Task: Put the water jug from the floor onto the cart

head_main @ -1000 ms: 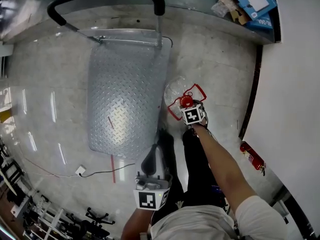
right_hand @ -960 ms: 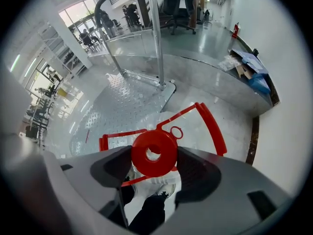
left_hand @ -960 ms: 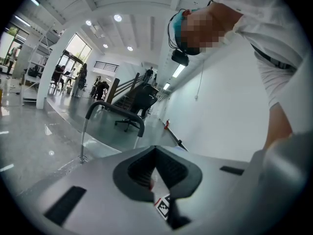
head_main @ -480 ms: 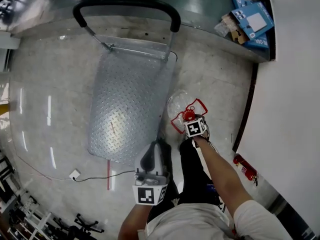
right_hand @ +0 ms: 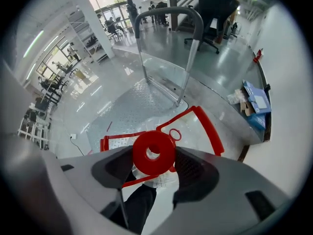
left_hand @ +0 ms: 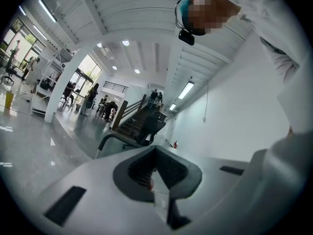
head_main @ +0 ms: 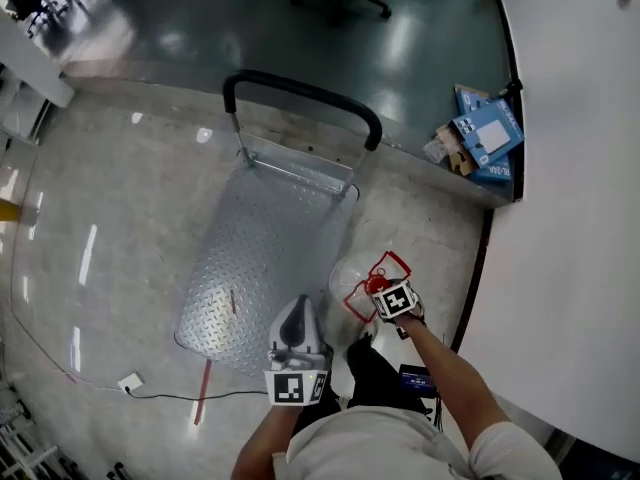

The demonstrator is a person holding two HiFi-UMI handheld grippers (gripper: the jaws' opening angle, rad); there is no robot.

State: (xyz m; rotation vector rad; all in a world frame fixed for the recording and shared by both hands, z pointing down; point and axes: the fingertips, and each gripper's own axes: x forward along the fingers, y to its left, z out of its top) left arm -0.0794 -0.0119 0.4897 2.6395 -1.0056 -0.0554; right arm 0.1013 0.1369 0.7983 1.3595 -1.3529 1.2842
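A clear water jug (head_main: 350,284) with a red cap (head_main: 376,284) and red handle frame sits by the near right corner of the steel cart (head_main: 262,268). My right gripper (head_main: 390,296) is shut on the jug's neck just under the cap. In the right gripper view the red cap (right_hand: 154,153) fills the gap between the jaws of my right gripper (right_hand: 154,169), with the cart's platform (right_hand: 132,106) and black handle (right_hand: 168,11) behind it. My left gripper (head_main: 297,316) hangs near the cart's front edge, holding nothing. In its own view, my left gripper (left_hand: 156,180) is shut and points out into the hall.
The cart's black push handle (head_main: 300,93) is at its far end. Blue boxes and cardboard (head_main: 485,133) lie against a white curved wall (head_main: 570,218) on the right. A white plug with a cable (head_main: 130,381) lies on the floor at the left. My legs (head_main: 375,368) stand just behind the jug.
The head view has pulled back, so the cart and jug look smaller and lower in the picture. The right gripper stays on the red cap. The left gripper keeps its place beside it.
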